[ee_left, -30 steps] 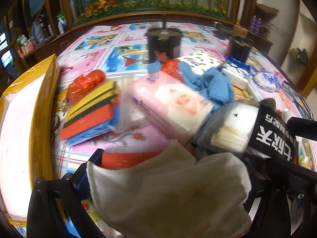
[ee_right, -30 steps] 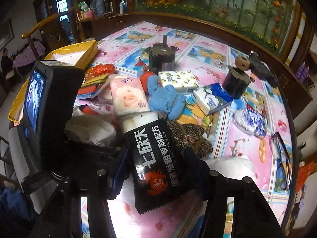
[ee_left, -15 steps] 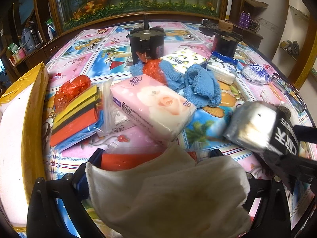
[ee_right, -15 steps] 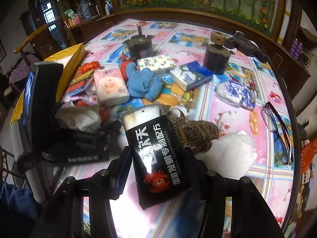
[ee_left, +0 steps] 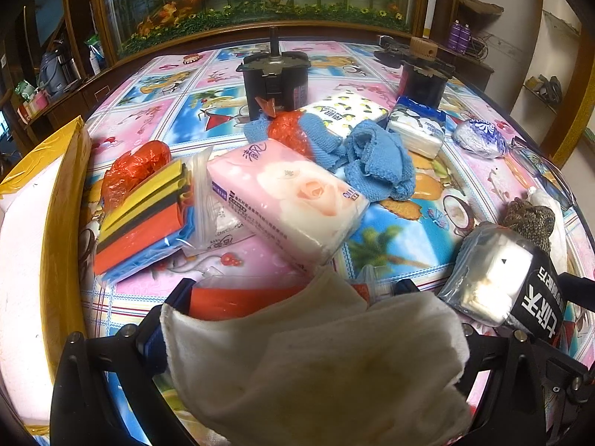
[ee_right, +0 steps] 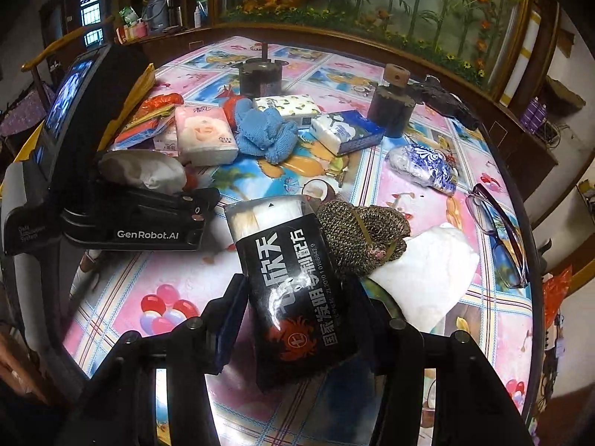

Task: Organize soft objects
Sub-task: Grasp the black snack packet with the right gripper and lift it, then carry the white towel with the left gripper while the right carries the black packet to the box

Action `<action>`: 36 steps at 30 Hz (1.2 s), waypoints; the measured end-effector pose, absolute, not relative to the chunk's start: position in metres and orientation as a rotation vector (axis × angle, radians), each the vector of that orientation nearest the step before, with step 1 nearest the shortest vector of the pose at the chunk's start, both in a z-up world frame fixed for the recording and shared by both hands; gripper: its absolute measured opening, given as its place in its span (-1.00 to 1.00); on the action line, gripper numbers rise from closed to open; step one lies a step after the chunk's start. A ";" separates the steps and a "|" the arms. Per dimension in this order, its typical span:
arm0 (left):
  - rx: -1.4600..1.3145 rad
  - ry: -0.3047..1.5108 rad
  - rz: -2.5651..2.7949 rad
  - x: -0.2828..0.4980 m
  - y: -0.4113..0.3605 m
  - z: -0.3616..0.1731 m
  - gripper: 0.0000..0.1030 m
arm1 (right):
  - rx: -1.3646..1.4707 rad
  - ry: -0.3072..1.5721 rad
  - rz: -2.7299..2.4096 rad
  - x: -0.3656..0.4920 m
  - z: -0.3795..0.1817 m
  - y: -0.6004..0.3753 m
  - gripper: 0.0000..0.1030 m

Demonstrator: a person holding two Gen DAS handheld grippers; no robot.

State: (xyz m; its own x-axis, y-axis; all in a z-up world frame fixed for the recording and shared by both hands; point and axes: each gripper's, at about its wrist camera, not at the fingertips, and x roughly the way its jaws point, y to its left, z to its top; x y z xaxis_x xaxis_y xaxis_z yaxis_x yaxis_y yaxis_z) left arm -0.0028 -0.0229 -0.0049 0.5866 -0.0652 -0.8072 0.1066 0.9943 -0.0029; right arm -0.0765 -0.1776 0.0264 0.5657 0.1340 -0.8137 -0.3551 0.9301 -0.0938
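We find the right tool [ee_right: 297, 319] pinching a glossy black packet [ee_right: 293, 290] with a clear end showing white pads, held above the desk [ee_right: 178, 286]. Its clear end sits just beside a knitted brown bundle [ee_right: 362, 234], which touches a white folded cloth [ee_right: 427, 275]. The left tool [ee_left: 290, 319] pinches a soft, ribbed white cloth [ee_left: 316, 364] that bulges over and hides its fingertips; a red item lies just beyond it.

Open room: we note a bare stretch of the patterned vinyl cover in the near left of the right wrist view, ahead of the packet. The desk's round dark rim runs close at right, where a pair of glasses [ee_right: 496, 234] lies near the edge. A yellow-edged box [ee_left: 55, 223] borders the left side.

Mid-desk is crowded: a pink tissue pack [ee_left: 290, 200] in smooth film, a crumpled blue knit cloth [ee_left: 379, 163], stacked foam sheets [ee_left: 141, 219] in a clear bag, and two dark cylindrical motors [ee_left: 275, 81] behind.
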 end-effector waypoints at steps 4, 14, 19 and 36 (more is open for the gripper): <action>0.048 0.939 -0.100 -0.003 -0.023 -0.005 1.00 | -0.222 0.926 0.298 -0.078 0.029 -0.182 0.03; 0.048 0.939 -0.100 -0.003 -0.023 -0.005 1.00 | -0.030 0.852 0.359 -0.109 0.048 -0.207 0.03; 0.055 0.942 -0.114 -0.002 -0.024 -0.006 1.00 | 0.029 0.829 0.395 -0.110 0.048 -0.209 0.03; -0.009 1.012 -0.383 -0.049 0.006 0.016 1.00 | 0.098 0.812 0.408 -0.110 0.045 -0.220 0.03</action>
